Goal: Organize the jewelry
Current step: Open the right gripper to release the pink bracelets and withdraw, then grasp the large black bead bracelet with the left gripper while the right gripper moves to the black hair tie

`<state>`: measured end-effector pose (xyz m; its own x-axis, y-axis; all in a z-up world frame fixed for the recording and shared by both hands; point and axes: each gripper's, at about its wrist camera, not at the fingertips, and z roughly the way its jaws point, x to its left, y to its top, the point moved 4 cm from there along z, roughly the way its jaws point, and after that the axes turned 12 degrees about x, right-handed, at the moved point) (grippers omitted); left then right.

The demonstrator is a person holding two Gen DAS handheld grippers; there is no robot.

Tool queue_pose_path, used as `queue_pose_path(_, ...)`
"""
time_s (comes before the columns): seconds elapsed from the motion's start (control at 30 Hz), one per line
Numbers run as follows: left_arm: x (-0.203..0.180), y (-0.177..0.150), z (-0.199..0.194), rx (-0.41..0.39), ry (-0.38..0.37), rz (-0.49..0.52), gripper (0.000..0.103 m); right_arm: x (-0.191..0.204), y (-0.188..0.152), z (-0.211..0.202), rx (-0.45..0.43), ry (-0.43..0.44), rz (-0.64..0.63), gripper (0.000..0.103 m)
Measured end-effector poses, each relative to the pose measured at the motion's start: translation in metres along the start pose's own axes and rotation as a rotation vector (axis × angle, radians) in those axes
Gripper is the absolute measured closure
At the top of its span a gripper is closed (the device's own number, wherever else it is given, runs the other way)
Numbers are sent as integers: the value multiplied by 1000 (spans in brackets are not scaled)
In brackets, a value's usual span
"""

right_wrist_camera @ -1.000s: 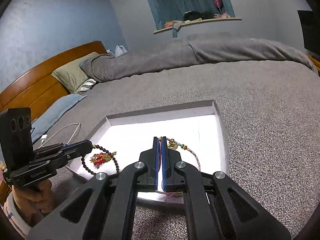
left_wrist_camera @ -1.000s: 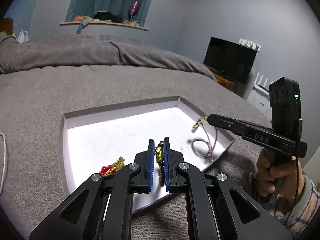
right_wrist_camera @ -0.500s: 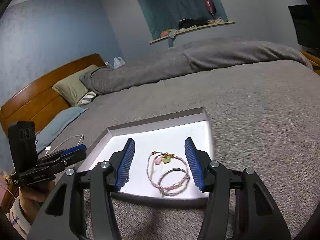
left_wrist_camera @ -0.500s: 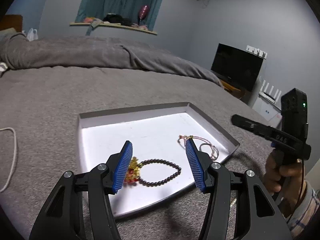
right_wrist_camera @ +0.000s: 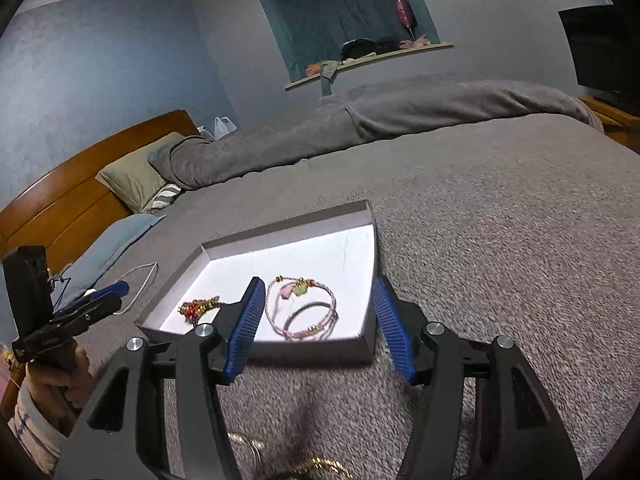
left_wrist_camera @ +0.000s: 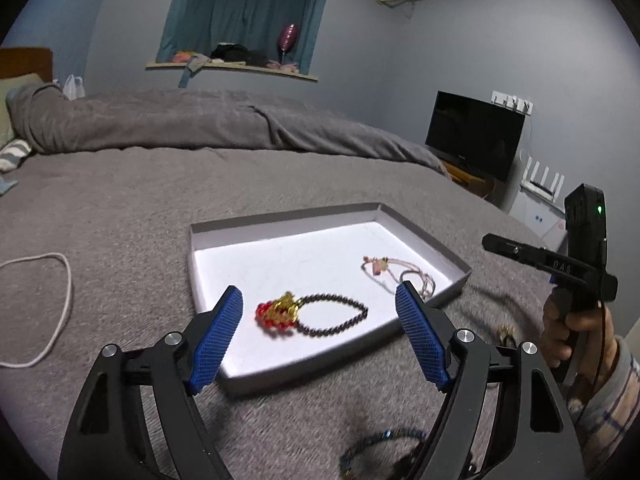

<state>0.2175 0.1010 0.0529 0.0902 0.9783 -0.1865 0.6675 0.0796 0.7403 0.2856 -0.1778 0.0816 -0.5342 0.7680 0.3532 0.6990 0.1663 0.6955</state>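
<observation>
A shallow grey tray with a white floor [left_wrist_camera: 280, 220] [right_wrist_camera: 288, 228] lies on the bed. In it rest a dark bead bracelet [left_wrist_camera: 360, 312] with a red and gold charm [right_wrist_camera: 198, 306], and pink cord bracelets [left_wrist_camera: 400, 276] [right_wrist_camera: 304, 312]. My left gripper [left_wrist_camera: 319, 300] hovers in front of the tray's near edge. Its jaws are opening and hold nothing. My right gripper [right_wrist_camera: 319, 284] stands before the tray's near right corner, jaws likewise opening and empty. Each gripper shows in the other's view, left gripper [right_wrist_camera: 116, 296] and right gripper [left_wrist_camera: 486, 242], held by a hand in a striped sleeve.
The grey bedspread [right_wrist_camera: 500, 240] surrounds the tray. Loose jewelry lies on it close to me: a bluish bracelet [left_wrist_camera: 384, 440], a small gold piece [left_wrist_camera: 506, 332] and a gold chain [right_wrist_camera: 320, 466]. A white cable [left_wrist_camera: 60, 304] loops at the left. Pillows and a wooden headboard [right_wrist_camera: 60, 192] stand beyond.
Both grippers went from shut to open. The bead bracelet and the pink bracelets were let go and now lie in the tray. Both grippers drew back from the tray.
</observation>
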Motion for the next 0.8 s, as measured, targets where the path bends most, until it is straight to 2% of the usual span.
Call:
queue_pose_path(0.47, 10, -29, -15, 44, 4, 25, 24, 0, -38, -16, 45, -41, -15, 44)
queue_pose_path(0.57, 7, -32, -15, 56, -9, 41, 24, 7, -48, -16, 71, -42, -48, 43)
queue_pose_path(0.63, 2, -34, -16, 68, -47, 68, 24, 11, -53, -14, 97, -44, -72, 43)
queue_pose_path(0.73, -13, -37, -23, 75, -138, 148, 38, 12, -59, -11, 125, -45, -96, 44)
queue_pose_path(0.8, -25, -44, -27, 91, -171, 231, 46, 11, -59, -13, 119, -42, -95, 44)
